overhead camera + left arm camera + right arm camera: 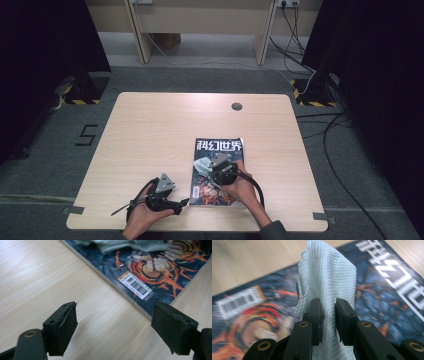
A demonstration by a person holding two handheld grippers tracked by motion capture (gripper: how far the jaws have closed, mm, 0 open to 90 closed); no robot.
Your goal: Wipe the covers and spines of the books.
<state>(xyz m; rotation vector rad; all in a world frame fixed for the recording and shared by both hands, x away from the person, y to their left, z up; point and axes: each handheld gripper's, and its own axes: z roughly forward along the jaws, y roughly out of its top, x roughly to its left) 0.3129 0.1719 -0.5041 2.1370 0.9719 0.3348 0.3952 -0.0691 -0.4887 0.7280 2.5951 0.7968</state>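
Right gripper view: right claw (pixel 328 315) clenched on white cloth (pixel 329 275) above magazine (pixel 382 290); left claw (pixel 115 327) released.

quilted paper towel (pixel 329 275), glossy magazine (pixel 374 297), wood-grain table (pixel 150 130)

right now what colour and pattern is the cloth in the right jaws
White cloth with a fine diamond-grid weave, clearest in the right gripper view.

even, soft overhead light on the table (pixel 150 130), dark curtained sides, and blurred foreground in both gripper views.
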